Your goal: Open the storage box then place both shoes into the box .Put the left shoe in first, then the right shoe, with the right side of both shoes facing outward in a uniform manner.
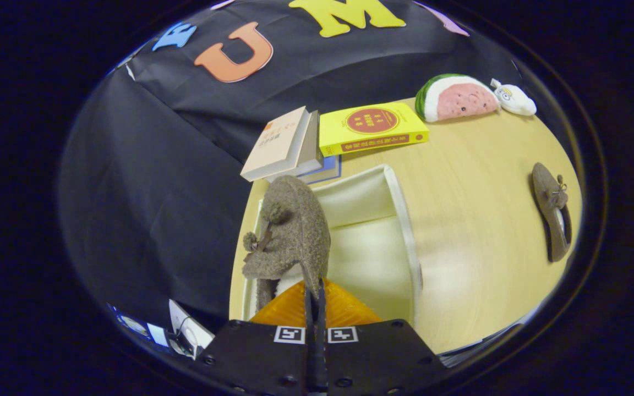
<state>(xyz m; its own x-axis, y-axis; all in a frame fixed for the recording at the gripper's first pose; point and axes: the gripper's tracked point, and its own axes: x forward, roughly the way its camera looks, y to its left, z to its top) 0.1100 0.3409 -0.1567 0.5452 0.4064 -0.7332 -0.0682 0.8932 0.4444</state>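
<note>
Gripper view: the tool [315, 294] has its fingers nearly together, pinching the thin rim of a fuzzy shoe [289, 236] that hangs just ahead of them over the open box [405, 220]. The shoe sits at the box's left side, toe pointing away, bow towards the booth wall. The second shoe [552, 217] lies well apart on the surface [476, 231], to the right of the box. Books [372, 129] and a watermelon plush [454, 99] lie beyond.

Risks, as I judge them: the grip is only on a soft edge, so the shoe could slip or twist on release and land facing the wrong way. It could also catch on the box's left wall and tip outside.
</note>
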